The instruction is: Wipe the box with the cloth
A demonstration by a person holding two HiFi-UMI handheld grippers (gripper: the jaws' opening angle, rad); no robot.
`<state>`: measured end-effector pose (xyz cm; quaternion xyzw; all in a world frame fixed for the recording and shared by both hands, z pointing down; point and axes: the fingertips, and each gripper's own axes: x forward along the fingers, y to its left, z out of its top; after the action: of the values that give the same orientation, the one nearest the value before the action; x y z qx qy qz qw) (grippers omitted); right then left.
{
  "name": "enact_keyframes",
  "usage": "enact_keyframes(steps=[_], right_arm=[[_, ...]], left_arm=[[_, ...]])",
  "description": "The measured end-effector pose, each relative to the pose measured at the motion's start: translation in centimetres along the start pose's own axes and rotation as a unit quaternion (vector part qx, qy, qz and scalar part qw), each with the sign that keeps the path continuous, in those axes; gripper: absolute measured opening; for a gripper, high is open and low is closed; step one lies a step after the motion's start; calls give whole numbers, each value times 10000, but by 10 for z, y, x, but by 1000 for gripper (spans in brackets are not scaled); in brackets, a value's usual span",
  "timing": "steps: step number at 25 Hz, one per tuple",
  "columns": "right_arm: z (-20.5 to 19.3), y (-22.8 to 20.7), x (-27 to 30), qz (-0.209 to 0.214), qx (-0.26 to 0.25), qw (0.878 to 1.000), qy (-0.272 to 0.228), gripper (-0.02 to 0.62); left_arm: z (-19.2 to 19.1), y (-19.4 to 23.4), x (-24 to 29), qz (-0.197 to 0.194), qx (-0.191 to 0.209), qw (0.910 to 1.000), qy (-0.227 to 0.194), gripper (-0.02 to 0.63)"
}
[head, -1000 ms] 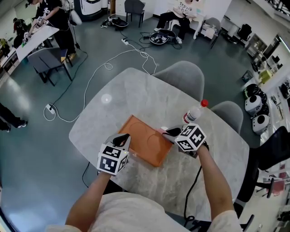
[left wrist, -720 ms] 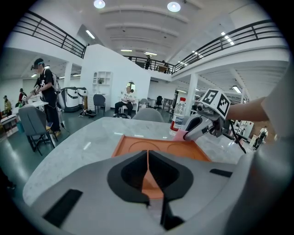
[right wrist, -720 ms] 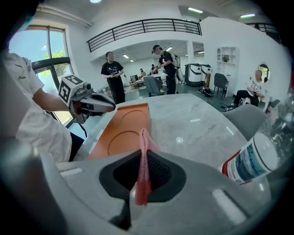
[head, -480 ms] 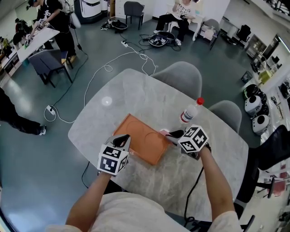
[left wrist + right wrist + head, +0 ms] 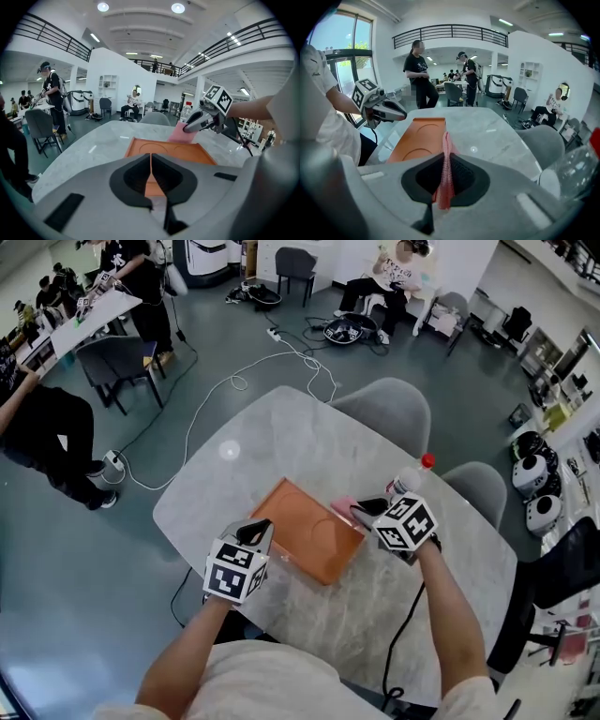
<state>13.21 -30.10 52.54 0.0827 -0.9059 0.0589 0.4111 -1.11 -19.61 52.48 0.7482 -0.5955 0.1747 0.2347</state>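
A flat orange box (image 5: 305,531) with two round hollows lies on the marble table (image 5: 281,437). My left gripper (image 5: 258,531) is at the box's near left edge, its jaws shut on that edge (image 5: 151,176). At the box's right edge my right gripper (image 5: 361,512) is shut on a pink cloth (image 5: 342,506). In the right gripper view the cloth (image 5: 446,164) hangs between the jaws, with the box (image 5: 419,138) just ahead. The left gripper view shows the cloth (image 5: 183,133) at the box's far rim (image 5: 166,151).
A clear plastic bottle with a red cap (image 5: 412,474) stands close behind my right gripper. Two grey chairs (image 5: 384,404) (image 5: 478,479) are tucked in at the table's far side. A white cable (image 5: 202,399) runs over the floor. People stand at the left.
Both grippers keep their hold and have barely shifted relative to the box. The view has moved a little, and a person in black has walked in at the left.
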Motion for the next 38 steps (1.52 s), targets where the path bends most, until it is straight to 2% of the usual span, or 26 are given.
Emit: enact_keyframes(steps=[9, 14, 18, 21, 26, 32, 35, 38], right_arm=[[65, 14, 42, 41, -1059, 9941, 219, 17], [96, 14, 75, -20, -1801, 9818, 606, 17], [115, 19, 100, 37, -2374, 9668, 950, 17], [125, 33, 117, 324, -2917, 9473, 1284, 17], [127, 45, 138, 866, -3897, 8972, 1889, 17], [120, 48, 152, 1081, -4598, 8488, 2377, 17], [115, 51, 157, 1194, -4808, 8326, 2477, 17], [111, 59, 157, 1365, -4890, 8239, 2518, 17]], left_arm=[[-13, 42, -19, 128, -180, 9998, 1, 15], [-17, 75, -27, 170, -276, 9995, 3, 15], [-21, 99, -33, 227, -365, 9991, -19, 15], [-22, 118, -37, 254, -438, 9987, -27, 15], [-23, 140, -36, 235, -565, 9981, -13, 15], [-26, 151, -29, 171, -612, 9980, -24, 15], [-27, 152, -26, 159, -619, 9980, -19, 15], [-30, 153, -27, 173, -650, 9977, -6, 15]])
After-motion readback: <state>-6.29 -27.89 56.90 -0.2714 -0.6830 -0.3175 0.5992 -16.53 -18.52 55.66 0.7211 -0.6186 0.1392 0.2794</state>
